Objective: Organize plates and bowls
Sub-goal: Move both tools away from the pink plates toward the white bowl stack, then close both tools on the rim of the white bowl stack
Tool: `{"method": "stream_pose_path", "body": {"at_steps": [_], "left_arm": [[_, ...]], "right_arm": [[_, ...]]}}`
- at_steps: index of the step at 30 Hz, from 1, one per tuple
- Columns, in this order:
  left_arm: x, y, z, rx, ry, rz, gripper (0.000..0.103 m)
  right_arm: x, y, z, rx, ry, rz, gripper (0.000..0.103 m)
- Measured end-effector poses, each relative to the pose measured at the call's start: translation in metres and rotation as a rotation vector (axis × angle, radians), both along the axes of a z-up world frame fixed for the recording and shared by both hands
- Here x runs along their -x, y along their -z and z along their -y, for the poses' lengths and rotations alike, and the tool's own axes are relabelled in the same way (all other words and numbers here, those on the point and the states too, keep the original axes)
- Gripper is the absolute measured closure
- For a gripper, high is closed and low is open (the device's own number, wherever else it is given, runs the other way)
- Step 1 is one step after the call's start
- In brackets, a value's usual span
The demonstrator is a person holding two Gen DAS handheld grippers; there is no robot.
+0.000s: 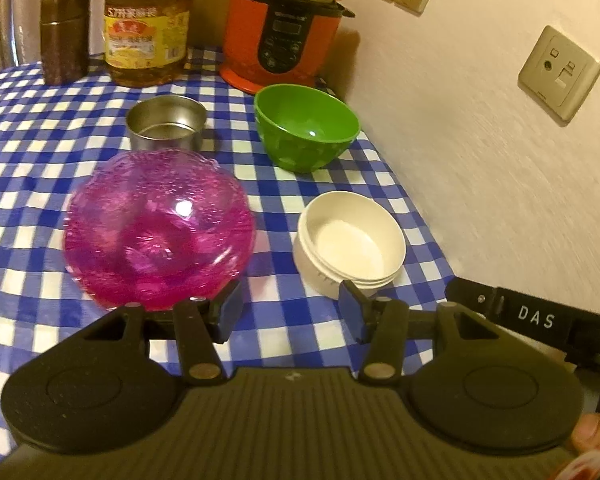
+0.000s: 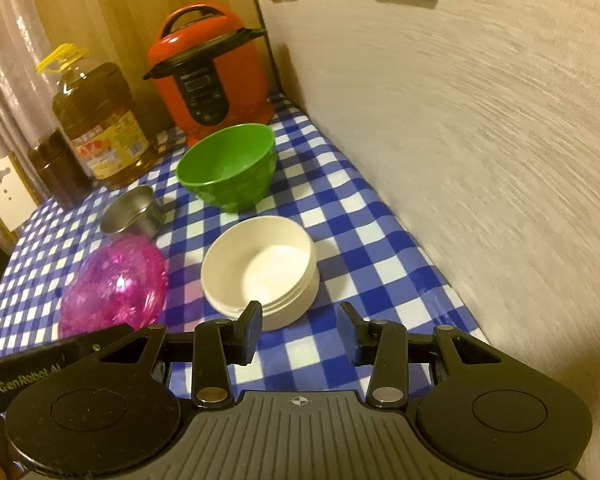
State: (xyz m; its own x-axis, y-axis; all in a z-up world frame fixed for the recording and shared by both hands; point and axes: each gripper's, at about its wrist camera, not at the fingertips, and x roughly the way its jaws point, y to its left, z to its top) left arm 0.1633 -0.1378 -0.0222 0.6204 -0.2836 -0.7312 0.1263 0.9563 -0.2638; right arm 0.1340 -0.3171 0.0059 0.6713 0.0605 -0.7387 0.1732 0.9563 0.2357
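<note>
A pink see-through bowl [image 1: 160,228] rests on the blue checked tablecloth [image 1: 28,152], just beyond my left gripper's left finger. A stack of white bowls [image 1: 350,246] sits to its right, past the other finger. My left gripper [image 1: 292,312] is open, with only cloth between its fingers. In the right wrist view the white bowls [image 2: 260,268] lie straight ahead, their near rim behind the left finger. My right gripper [image 2: 302,328] is open and holds nothing. A green bowl [image 2: 230,168] stands farther back, and the pink bowl [image 2: 116,288] is at the left.
A steel cup [image 1: 166,122], a red pressure cooker [image 1: 282,24], a large oil bottle [image 1: 146,24] and a brown canister [image 1: 64,36] stand toward the back. The wall [image 1: 480,160] runs along the table's right edge. The green bowl [image 1: 306,126] is near the cooker.
</note>
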Motion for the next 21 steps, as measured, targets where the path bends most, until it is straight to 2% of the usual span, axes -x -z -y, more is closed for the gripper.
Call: {"method": "stream_pose_path", "body": {"at_steps": [6,21], "left_arm": [[-0.021,0.017,0.012,0.069,-0.018,-0.009,0.059],[-0.066,0.058,0.030,0.135,-0.090,-0.086,0.081]], "right_arm": [[-0.021,0.009,0.013,-0.028,0.006,-0.001,0.061],[-0.065,0.044,0.033,-0.095,-0.007,-0.021,0.062]]}}
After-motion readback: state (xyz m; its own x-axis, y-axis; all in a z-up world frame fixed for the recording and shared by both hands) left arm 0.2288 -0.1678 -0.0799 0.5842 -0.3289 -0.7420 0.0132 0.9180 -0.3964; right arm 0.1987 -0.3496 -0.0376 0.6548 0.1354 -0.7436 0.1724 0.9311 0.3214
